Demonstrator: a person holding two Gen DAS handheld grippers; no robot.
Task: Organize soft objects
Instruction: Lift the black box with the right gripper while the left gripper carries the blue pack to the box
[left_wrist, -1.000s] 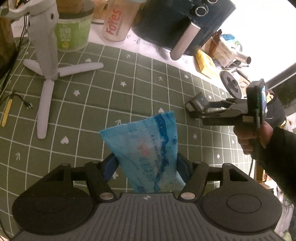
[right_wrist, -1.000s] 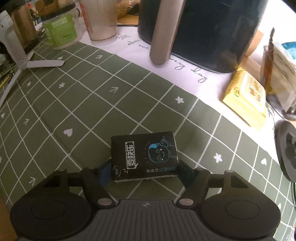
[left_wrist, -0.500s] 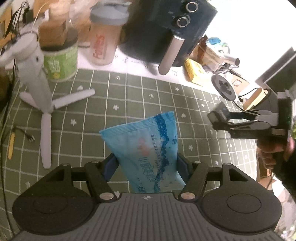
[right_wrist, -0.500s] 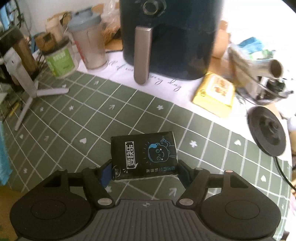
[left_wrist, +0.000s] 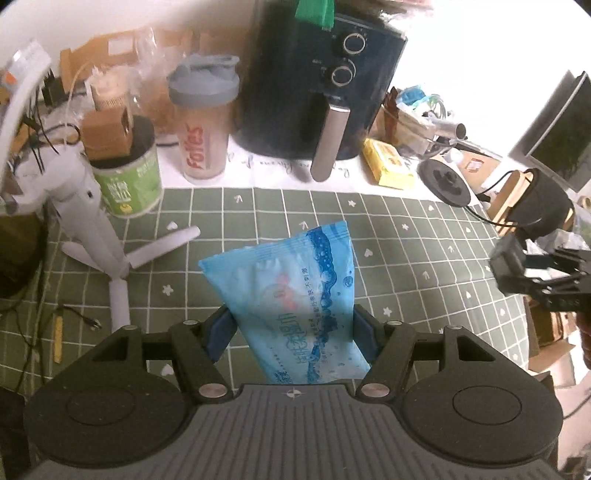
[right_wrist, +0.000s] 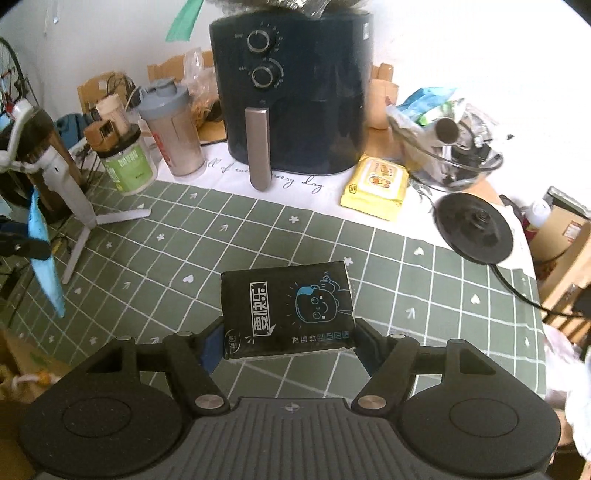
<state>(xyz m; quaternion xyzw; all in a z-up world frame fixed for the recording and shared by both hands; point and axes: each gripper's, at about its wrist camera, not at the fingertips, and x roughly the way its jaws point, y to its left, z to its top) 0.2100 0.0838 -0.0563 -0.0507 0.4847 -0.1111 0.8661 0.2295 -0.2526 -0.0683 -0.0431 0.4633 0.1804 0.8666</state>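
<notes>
A light blue pack of wet wipes (left_wrist: 291, 295) is clamped in my left gripper (left_wrist: 291, 332), lifted clear above the green checked tablecloth (left_wrist: 406, 240). My right gripper (right_wrist: 286, 347) is shut on a black tissue pack (right_wrist: 286, 308) with a blue cartoon face, also held above the cloth. In the left wrist view the right gripper (left_wrist: 517, 273) shows at the far right with the black pack. In the right wrist view the blue pack (right_wrist: 44, 258) hangs edge-on at the far left. A yellow wipes pack (right_wrist: 376, 186) lies on the white cloth beside the air fryer.
At the table's back stand a dark air fryer (right_wrist: 295, 96), a shaker bottle (right_wrist: 173, 129) and a green jar (right_wrist: 127, 166). A white tripod (right_wrist: 70, 199) stands at the left. A black round kettle base (right_wrist: 474, 227) with a cord and a glass bowl (right_wrist: 454, 158) of clutter sit right.
Both grippers have risen with their packs still clamped, so more of the table shows. The right gripper has also swung away to the right in the left wrist view.
</notes>
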